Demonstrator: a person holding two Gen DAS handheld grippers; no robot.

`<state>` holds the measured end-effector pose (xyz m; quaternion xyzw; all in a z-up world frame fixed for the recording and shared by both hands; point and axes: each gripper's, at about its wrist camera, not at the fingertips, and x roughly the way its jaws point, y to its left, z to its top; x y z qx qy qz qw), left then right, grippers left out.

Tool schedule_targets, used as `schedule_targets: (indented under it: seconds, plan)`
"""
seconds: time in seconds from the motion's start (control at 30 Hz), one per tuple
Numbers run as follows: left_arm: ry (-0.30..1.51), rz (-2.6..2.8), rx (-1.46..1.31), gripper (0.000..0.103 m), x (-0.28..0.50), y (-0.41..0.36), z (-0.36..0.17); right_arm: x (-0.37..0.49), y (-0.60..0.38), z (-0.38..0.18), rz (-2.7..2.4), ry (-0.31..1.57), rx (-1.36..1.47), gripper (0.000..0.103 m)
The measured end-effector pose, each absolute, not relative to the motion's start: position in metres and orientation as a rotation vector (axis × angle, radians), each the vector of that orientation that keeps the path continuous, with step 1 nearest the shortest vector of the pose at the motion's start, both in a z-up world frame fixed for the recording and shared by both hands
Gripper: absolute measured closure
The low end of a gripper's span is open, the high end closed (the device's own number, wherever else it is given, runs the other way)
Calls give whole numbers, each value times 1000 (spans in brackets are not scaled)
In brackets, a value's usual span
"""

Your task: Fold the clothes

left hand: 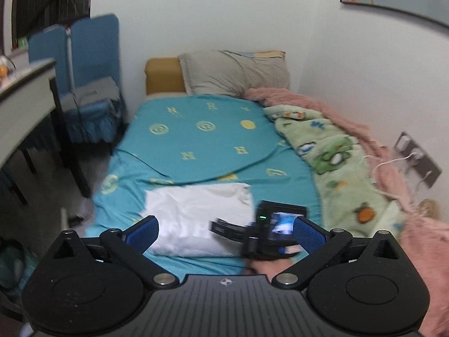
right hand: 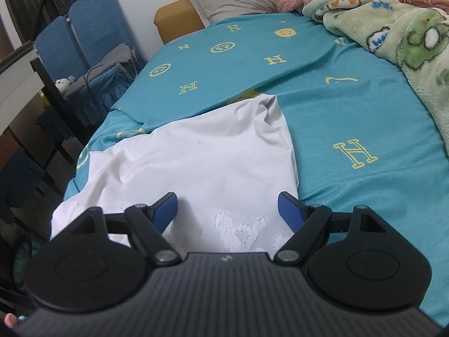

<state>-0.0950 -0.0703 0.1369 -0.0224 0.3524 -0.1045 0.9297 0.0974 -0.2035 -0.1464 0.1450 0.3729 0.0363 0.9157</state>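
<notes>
Lying near the foot edge of the bed, the white garment [right hand: 196, 163] was folded into a rough rectangle on the teal sheet [right hand: 350, 106], with a cracked white print showing at its near end. Both tongs were released: the right gripper [right hand: 228, 210] hovered just above the garment's near end with its blue pads [right hand: 165, 210] spread wide and nothing between them, and the left gripper [left hand: 226, 231] was held higher and farther back, its jaws likewise apart and empty. In the left wrist view the right gripper's camera block [left hand: 273, 224] and the hand under it stood between the left fingers, partly covering the garment's right edge. No container showed in either view. A green cartoon blanket [left hand: 336, 154] and a pink fluffy blanket [left hand: 373, 140] were bunched along the wall side of the bed, well apart from the garment. A grey pillow [left hand: 233, 73] leaned at the head. Blue chairs [left hand: 84, 64] and a desk [left hand: 25, 98] stood beside the bed on the left.
</notes>
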Motion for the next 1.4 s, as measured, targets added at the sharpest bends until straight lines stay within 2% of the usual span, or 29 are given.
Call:
schedule_targets:
  seconds: [0.6, 0.93, 1.1, 1.3, 1.4]
  plan:
    - [751, -211, -67, 0, -81, -68, 106, 98, -206, -147, 73, 775, 316, 23]
    - [818, -151, -128, 0, 0, -19, 12, 93, -213, -142, 41, 766, 337, 23]
    - [958, -137, -182, 1, 49, -9, -48, 89, -224, -136, 9, 751, 374, 23]
    - [1176, -154, -439, 7, 101, 8, -125, 90, -235, -131, -9, 746, 450, 23]
    - [1200, -154, -550, 6, 112, 17, -150, 90, -233, -128, 6, 742, 458, 23]
